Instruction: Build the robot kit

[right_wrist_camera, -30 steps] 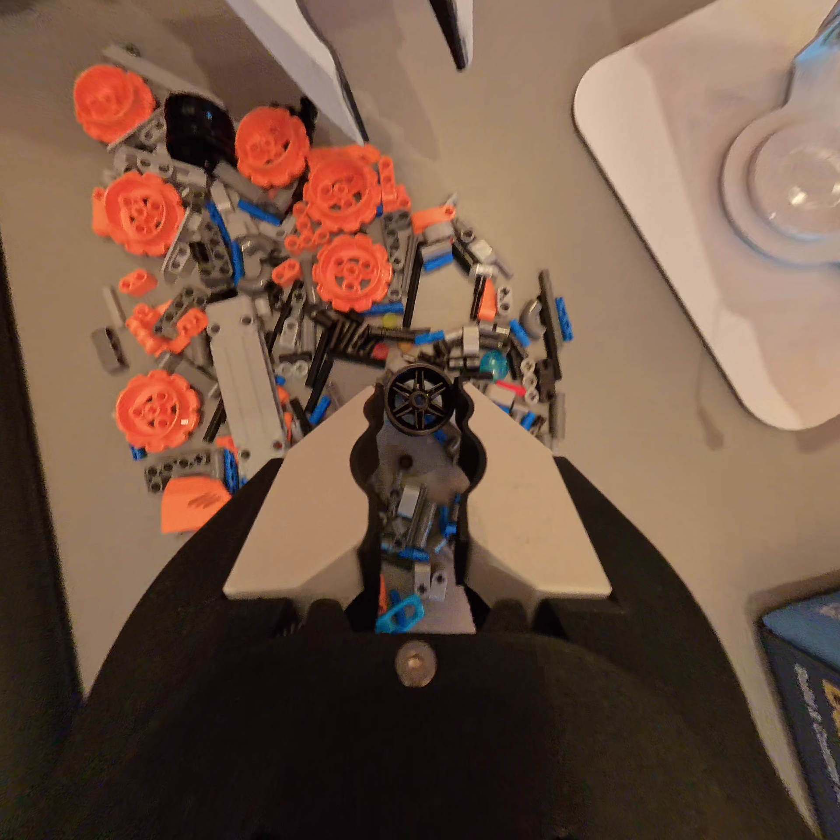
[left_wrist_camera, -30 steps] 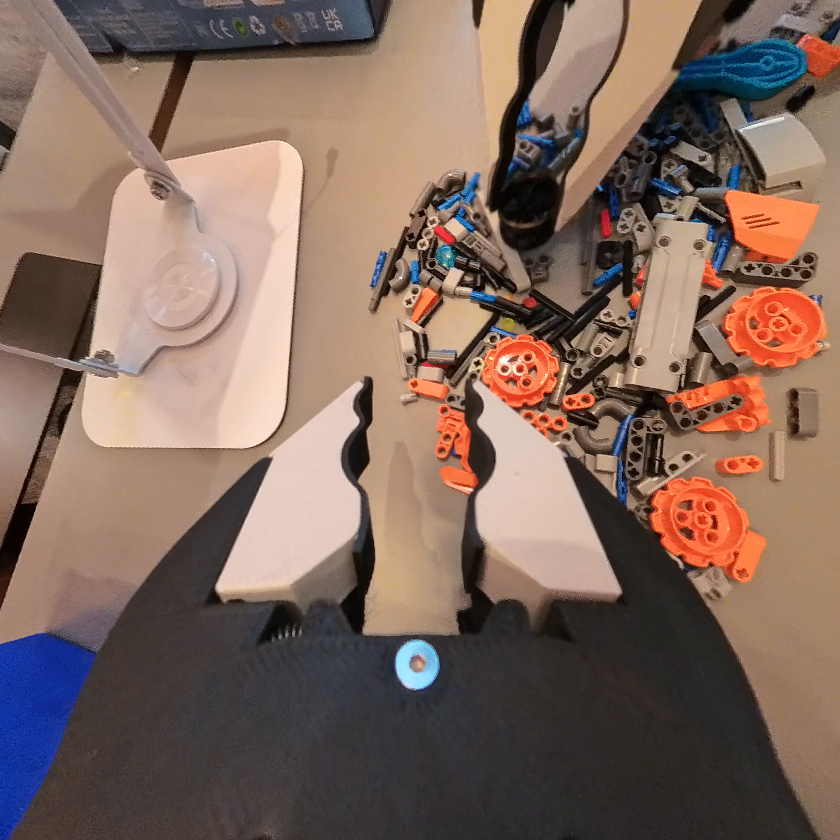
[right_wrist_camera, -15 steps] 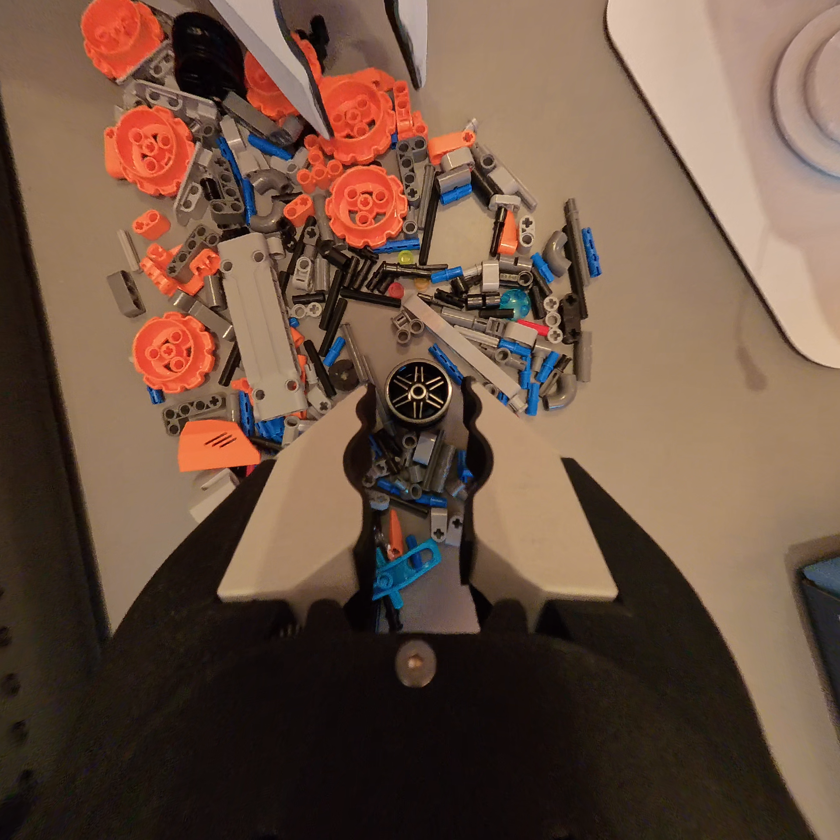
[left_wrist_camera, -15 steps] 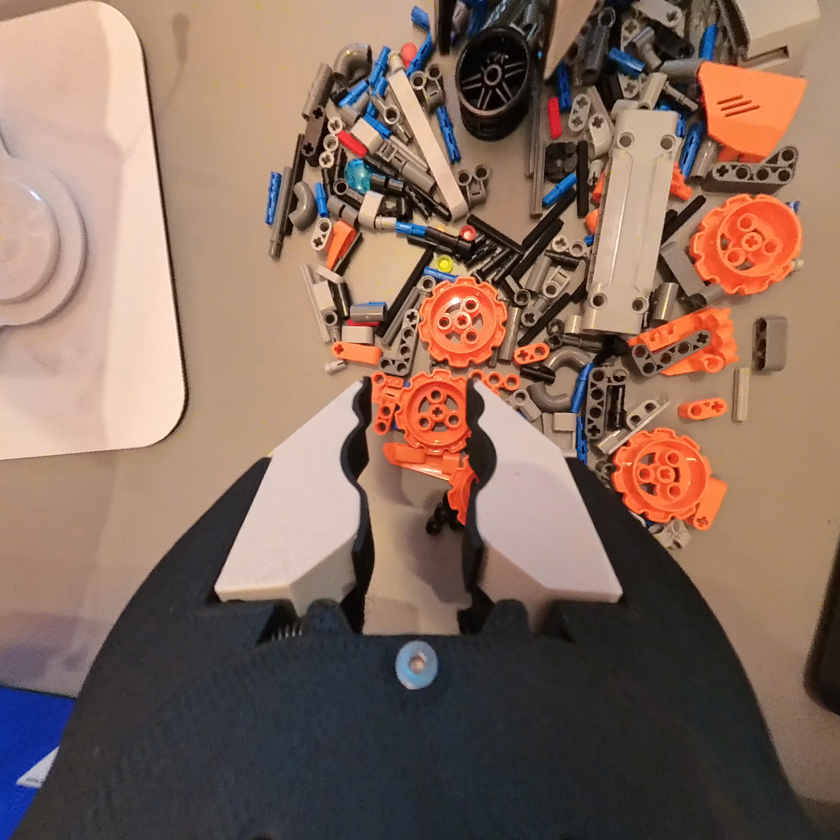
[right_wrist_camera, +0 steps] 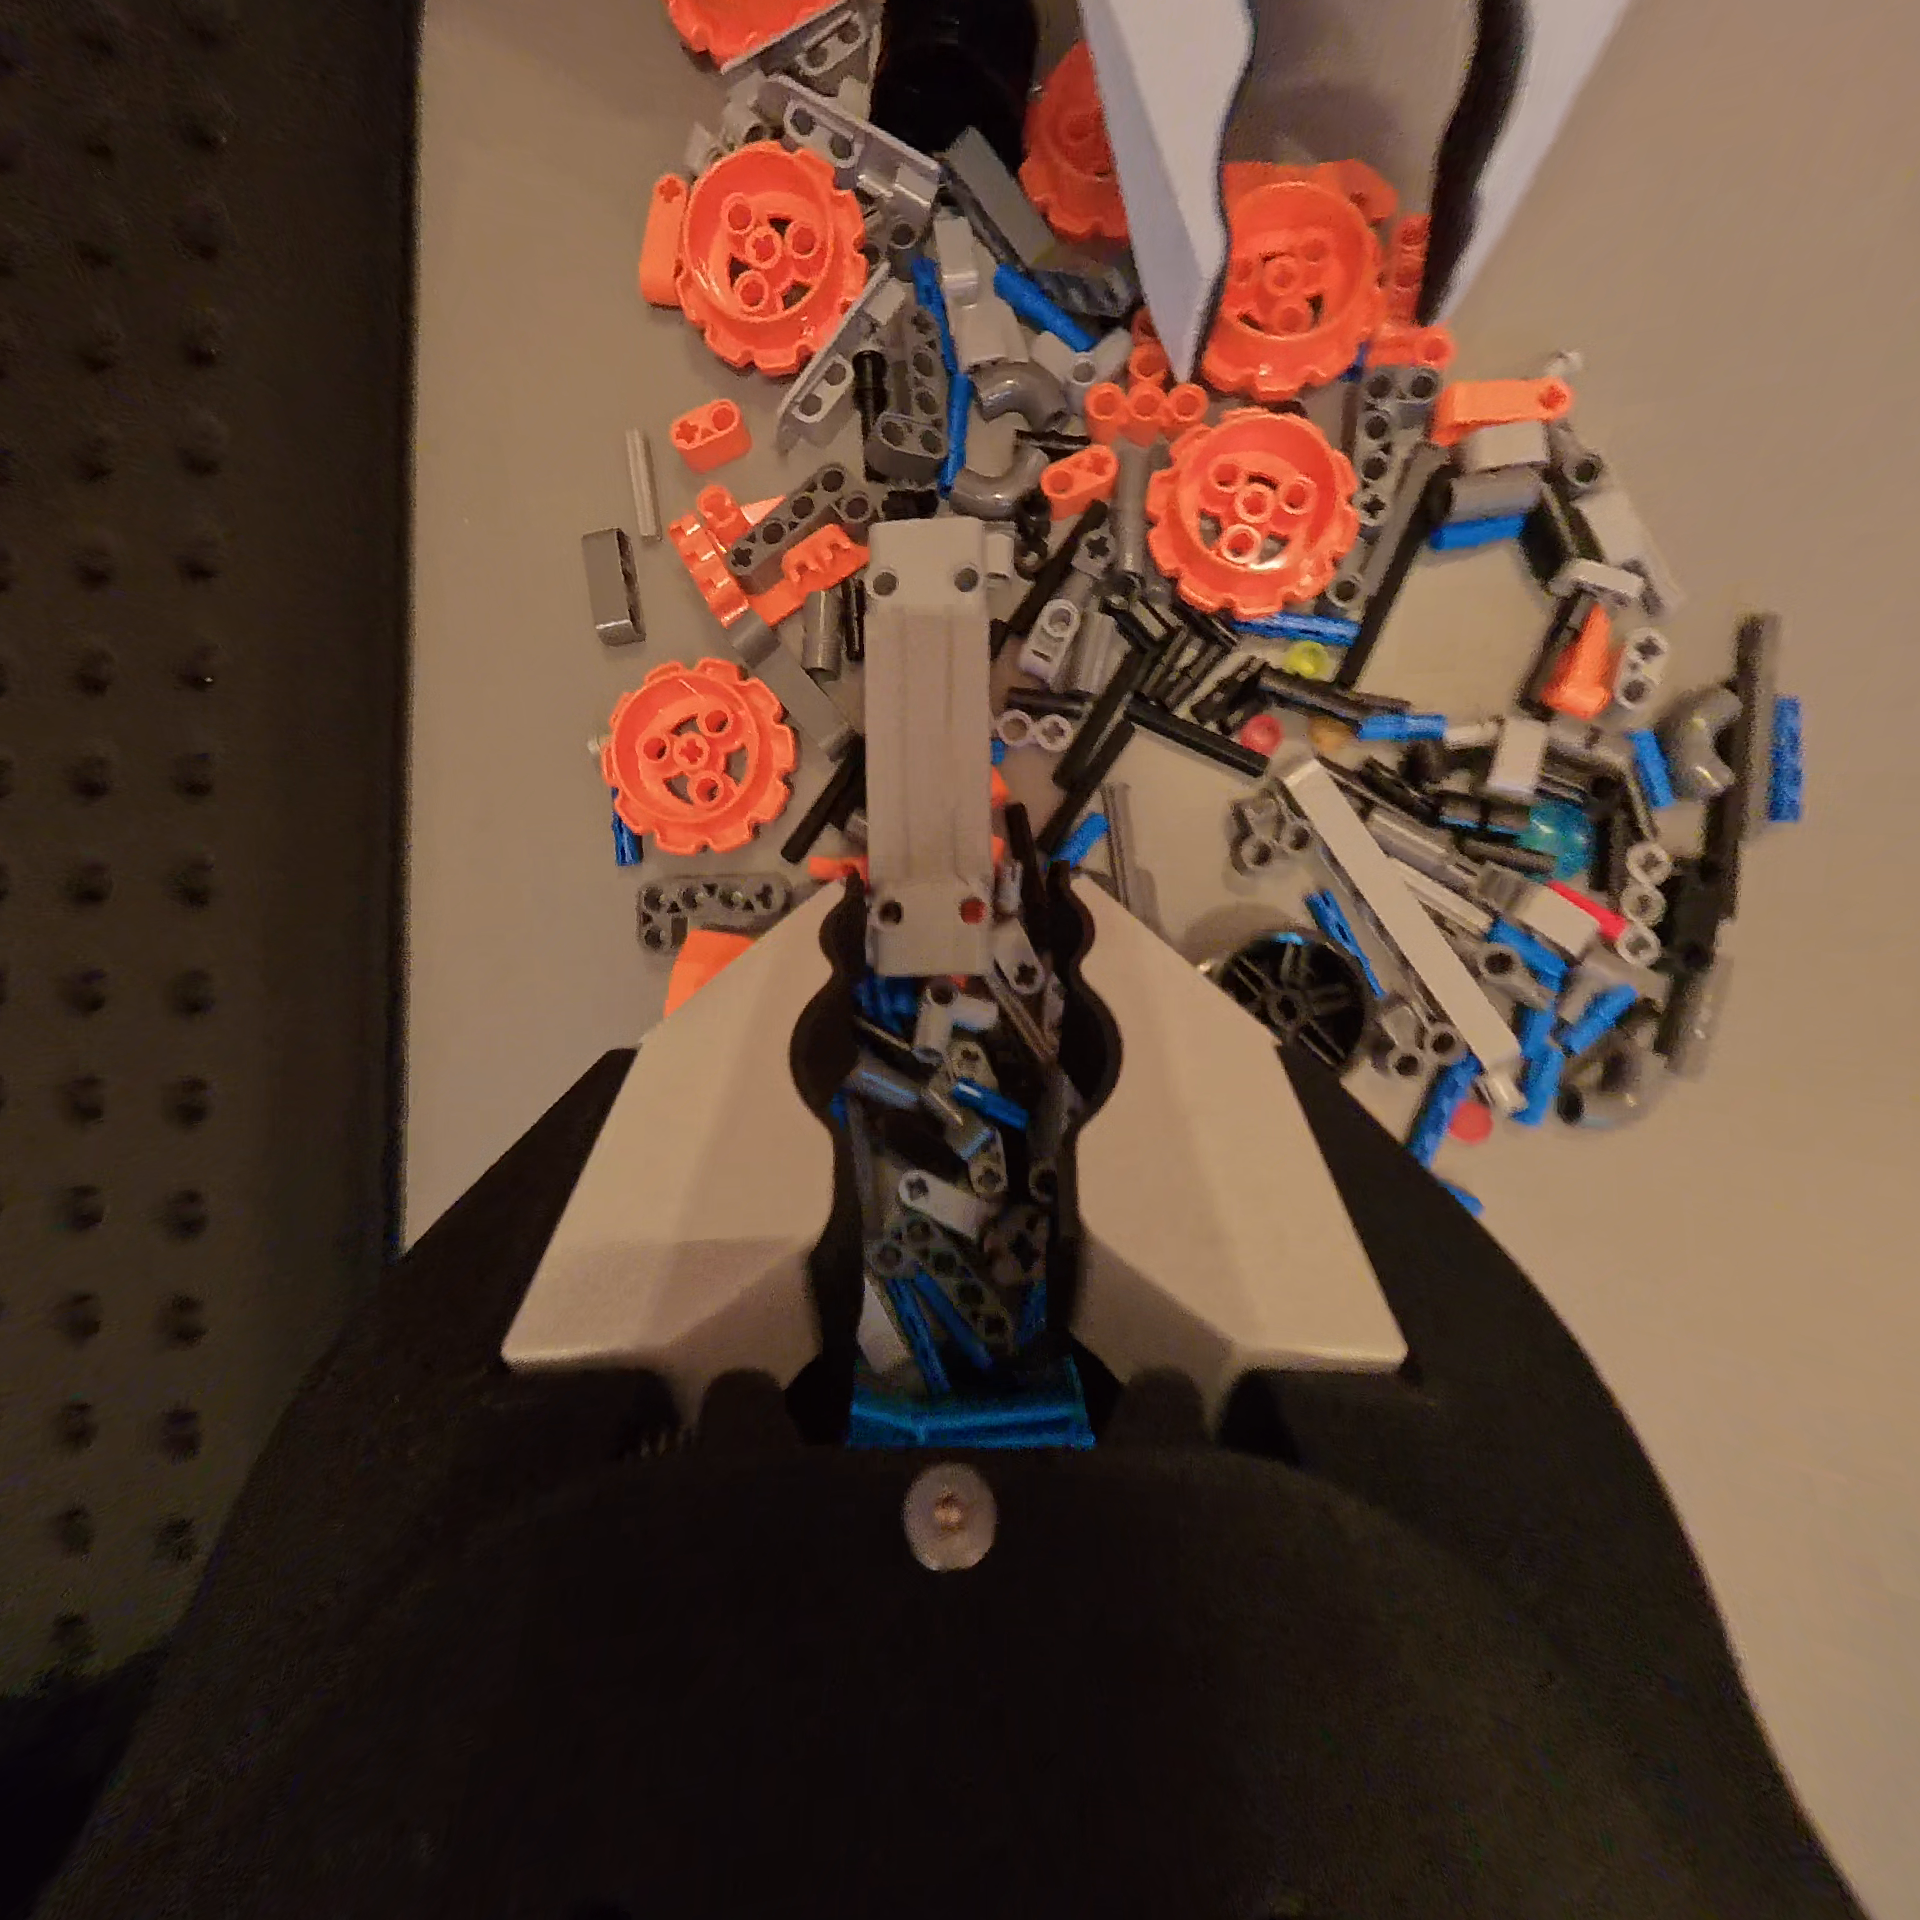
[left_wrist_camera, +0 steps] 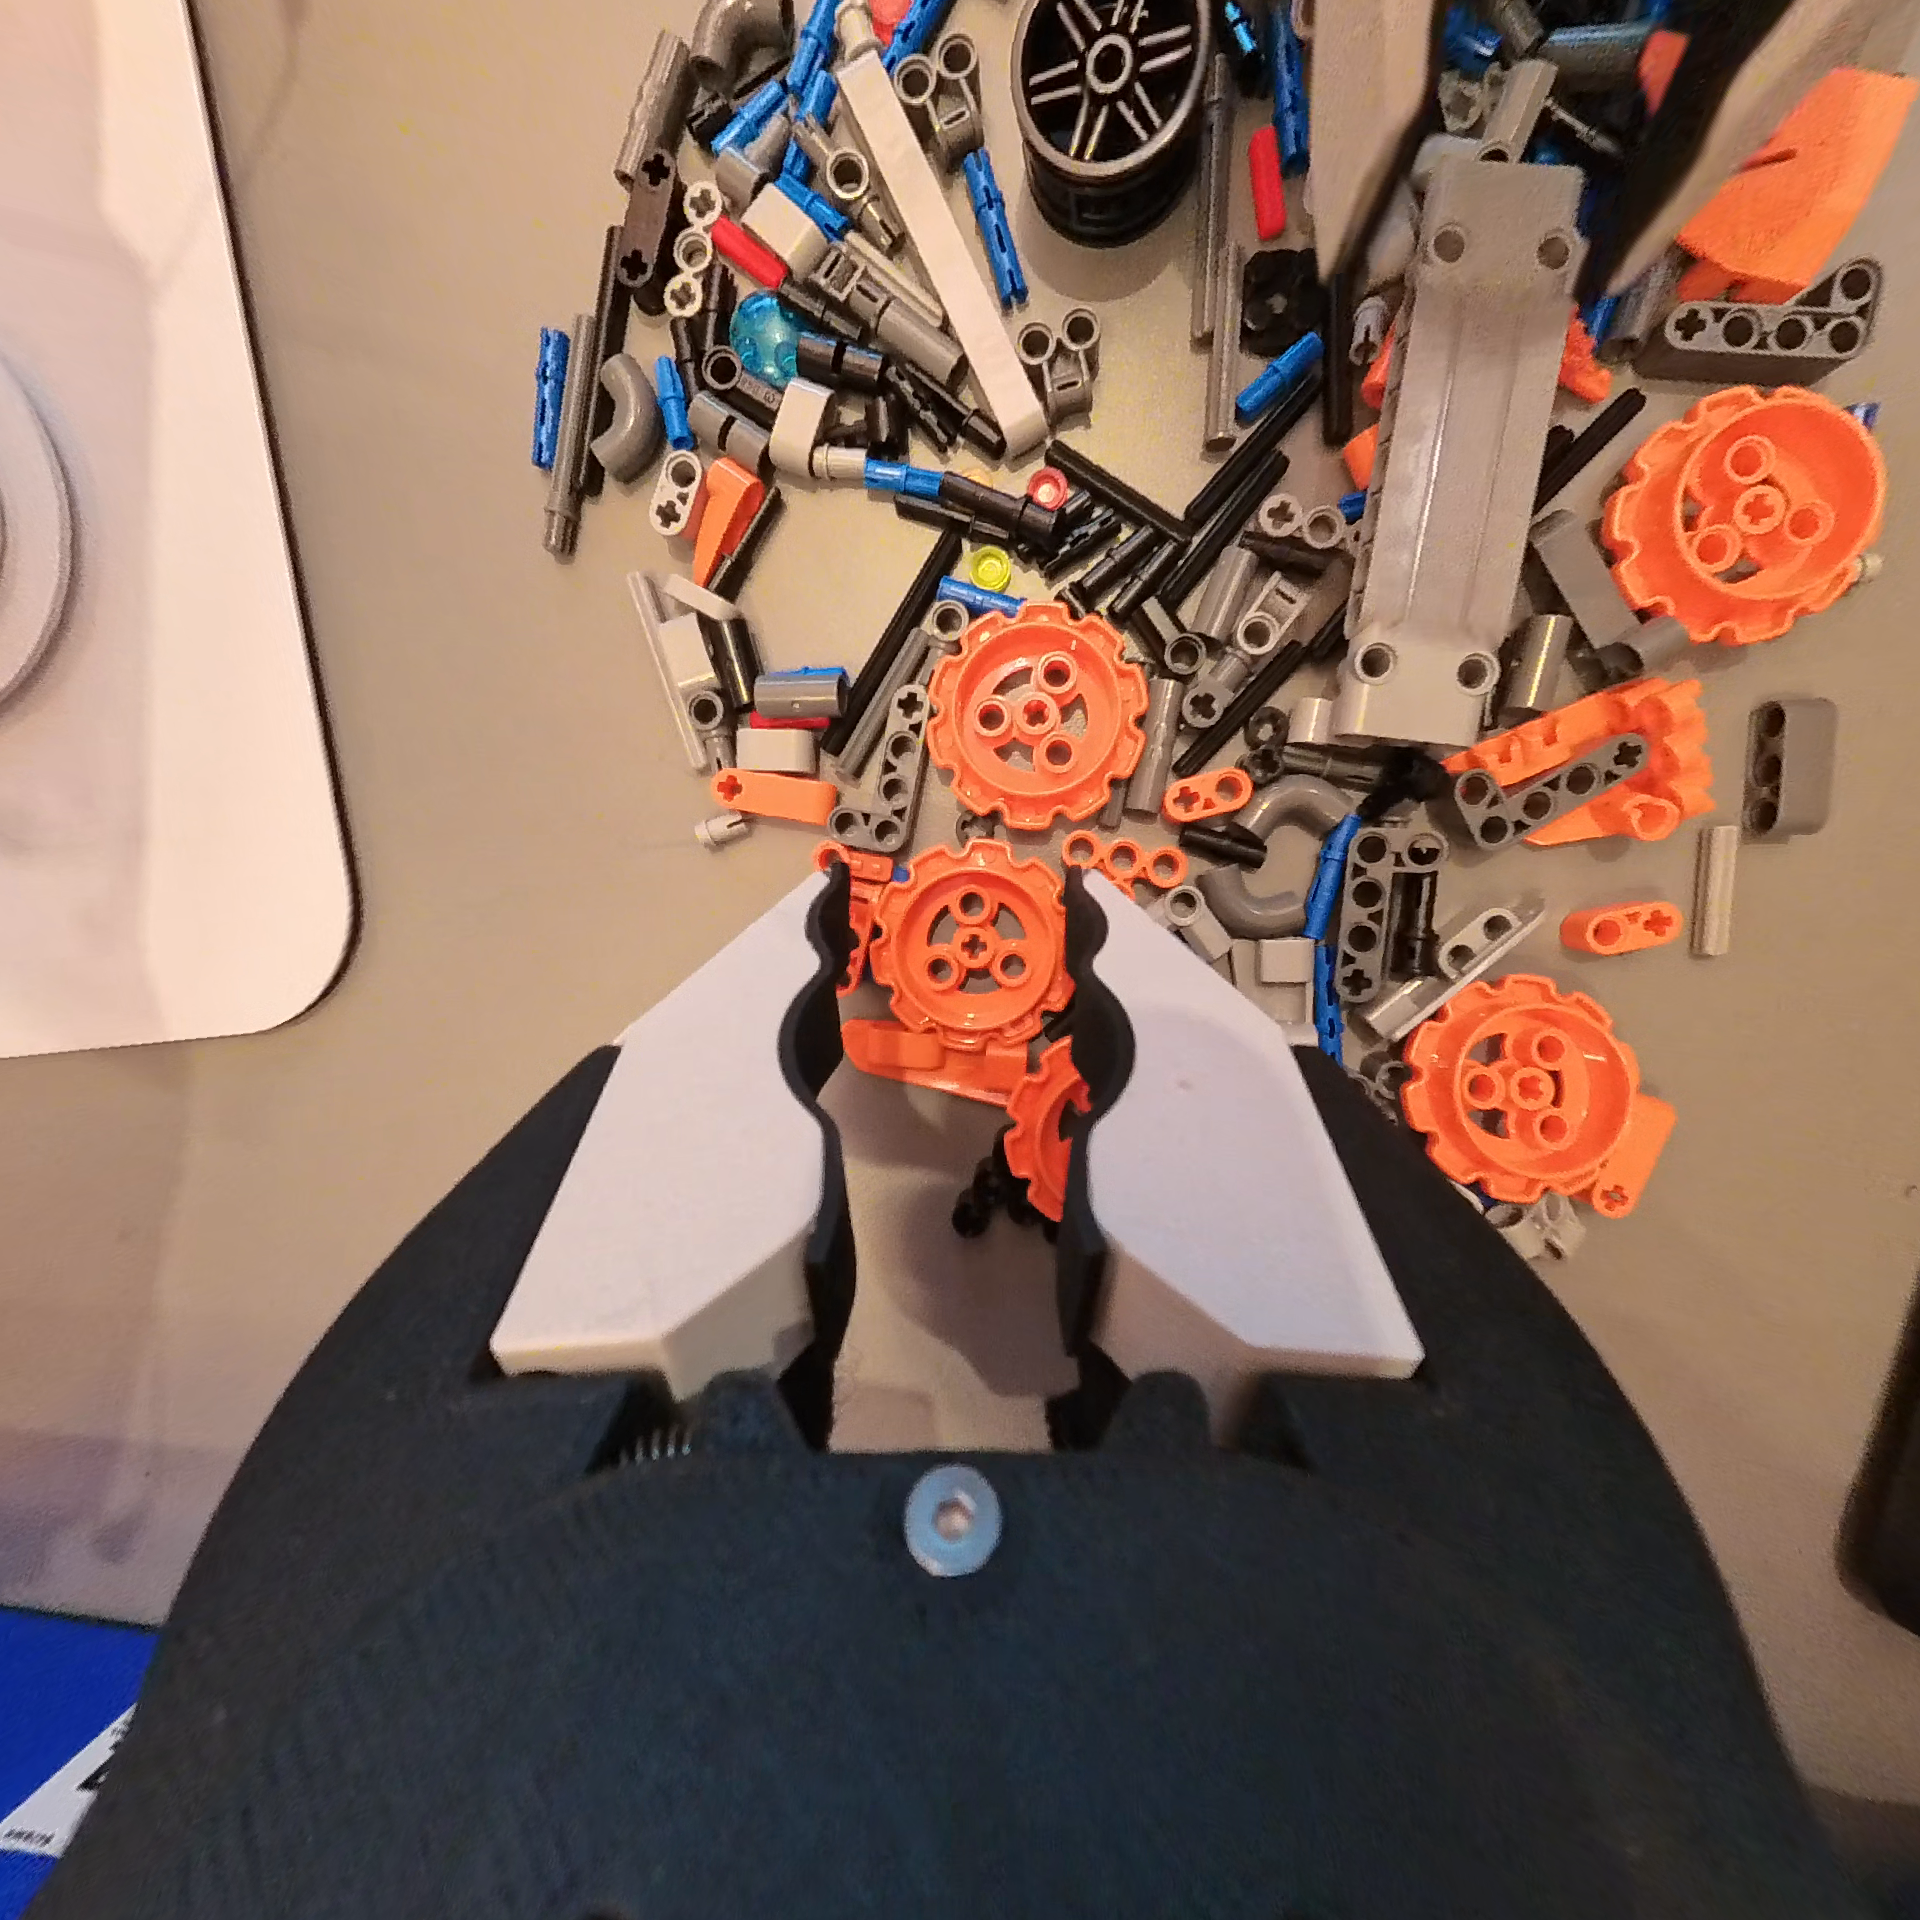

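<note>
Jaws of the left gripper (left_wrist_camera: 956,894) stand spread around an orange toothed plastic wheel (left_wrist_camera: 971,945); the right gripper's (right_wrist_camera: 961,904) spread jaws flank a long grey plastic panel (right_wrist_camera: 925,748).

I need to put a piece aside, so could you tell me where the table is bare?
Bare table lies between the white base plate and the brick pile. The pile itself is crowded.

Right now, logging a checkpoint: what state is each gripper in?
Left gripper: open, straddling an orange gear wheel.
Right gripper: open, around the grey panel end.
</note>
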Action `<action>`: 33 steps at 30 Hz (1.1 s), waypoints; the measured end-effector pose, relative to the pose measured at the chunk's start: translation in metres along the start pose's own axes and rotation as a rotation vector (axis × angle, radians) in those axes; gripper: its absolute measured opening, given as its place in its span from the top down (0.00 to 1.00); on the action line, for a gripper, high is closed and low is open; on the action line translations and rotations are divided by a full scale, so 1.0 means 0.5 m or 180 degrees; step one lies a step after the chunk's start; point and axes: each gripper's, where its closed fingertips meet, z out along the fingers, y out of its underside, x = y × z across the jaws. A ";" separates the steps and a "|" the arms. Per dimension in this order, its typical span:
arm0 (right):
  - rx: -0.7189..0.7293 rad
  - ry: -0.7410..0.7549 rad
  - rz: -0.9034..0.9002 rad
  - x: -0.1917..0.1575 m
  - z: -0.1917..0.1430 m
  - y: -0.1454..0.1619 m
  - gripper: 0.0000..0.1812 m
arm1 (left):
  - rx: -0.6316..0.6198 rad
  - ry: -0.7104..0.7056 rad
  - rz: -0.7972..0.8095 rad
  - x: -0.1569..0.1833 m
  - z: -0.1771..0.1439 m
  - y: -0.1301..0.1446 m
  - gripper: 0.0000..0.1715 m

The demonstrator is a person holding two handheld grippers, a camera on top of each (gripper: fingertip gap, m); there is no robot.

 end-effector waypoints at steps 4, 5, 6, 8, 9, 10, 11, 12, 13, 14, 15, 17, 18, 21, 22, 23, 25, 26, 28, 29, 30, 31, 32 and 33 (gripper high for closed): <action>-0.0068 0.0027 -0.0084 -0.004 0.020 -0.007 0.88 | 0.0016 -0.0016 0.0004 -0.002 -0.004 -0.001 0.78; -0.0048 0.0049 -0.0087 -0.002 0.017 -0.009 0.88 | 0.0020 -0.0021 0.0006 -0.002 -0.005 -0.001 0.78; 0.0001 0.0073 -0.0083 0.001 0.009 -0.013 0.88 | 0.0027 -0.0034 0.0010 -0.003 -0.006 -0.002 0.78; 0.0191 0.0147 0.0007 0.017 -0.016 -0.024 0.88 | 0.0068 -0.0076 0.0015 -0.007 -0.011 -0.007 0.78; 0.0288 0.0199 0.0075 0.028 -0.031 -0.028 0.88 | 0.0100 -0.0098 0.0012 -0.010 -0.014 -0.010 0.78; 0.0380 0.0284 0.0138 0.042 -0.047 -0.030 0.88 | 0.0139 -0.0123 0.0008 -0.013 -0.019 -0.015 0.78; 0.0471 0.0374 0.0204 0.056 -0.064 -0.032 0.88 | 0.0183 -0.0154 0.0000 -0.016 -0.023 -0.019 0.78; 0.0561 0.0442 0.0280 0.069 -0.079 -0.032 0.88 | 0.0228 -0.0176 -0.0012 -0.019 -0.027 -0.024 0.78; 0.0640 0.0496 0.0353 0.080 -0.092 -0.031 0.88 | 0.0266 -0.0197 -0.0020 -0.022 -0.031 -0.027 0.78; 0.0684 0.0545 0.0414 0.090 -0.102 -0.027 0.88 | 0.0290 -0.0223 -0.0023 -0.025 -0.034 -0.030 0.78; 0.0679 0.0593 0.0463 0.099 -0.107 -0.018 0.88 | 0.0301 -0.0250 -0.0024 -0.028 -0.036 -0.030 0.78; 0.0594 0.0685 0.0555 0.118 -0.105 0.006 0.88 | 0.0315 -0.0281 -0.0036 -0.032 -0.038 -0.032 0.78; 0.0570 0.0686 0.0601 0.123 -0.102 0.013 0.88 | 0.0317 -0.0277 -0.0036 -0.031 -0.038 -0.032 0.78; 0.0486 0.0696 0.0604 0.127 -0.086 0.019 0.88 | 0.0300 -0.0278 -0.0034 -0.031 -0.036 -0.030 0.78; 0.0439 0.0708 0.0592 0.127 -0.081 0.021 0.88 | 0.0296 -0.0270 -0.0033 -0.031 -0.036 -0.029 0.78; 0.0404 0.0706 0.0574 0.126 -0.075 0.022 0.88 | 0.0297 -0.0279 -0.0031 -0.031 -0.036 -0.029 0.78; 0.0363 0.0686 0.0556 0.123 -0.065 0.023 0.88 | 0.0313 -0.0286 -0.0038 -0.033 -0.037 -0.030 0.78; 0.0355 0.0674 0.0550 0.122 -0.062 0.022 0.88 | 0.0324 -0.0295 -0.0041 -0.034 -0.038 -0.031 0.78; 0.0376 0.0634 0.0518 0.116 -0.059 0.016 0.88 | 0.0341 -0.0323 -0.0044 -0.037 -0.041 -0.033 0.78; 0.0387 0.0604 0.0477 0.110 -0.058 0.011 0.88 | 0.0355 -0.0328 -0.0045 -0.037 -0.043 -0.034 0.78; 0.0384 0.0564 0.0424 0.101 -0.057 0.007 0.88 | 0.0370 -0.0332 -0.0044 -0.038 -0.044 -0.036 0.78; 0.0379 0.0514 0.0359 0.091 -0.055 0.003 0.88 | 0.0386 -0.0337 -0.0043 -0.038 -0.046 -0.038 0.78; 0.0372 0.0452 0.0277 0.078 -0.053 -0.001 0.88 | 0.0395 -0.0324 -0.0045 -0.036 -0.047 -0.039 0.78; 0.0350 0.0401 0.0190 0.066 -0.049 -0.004 0.88 | 0.0398 -0.0305 -0.0042 -0.034 -0.047 -0.039 0.78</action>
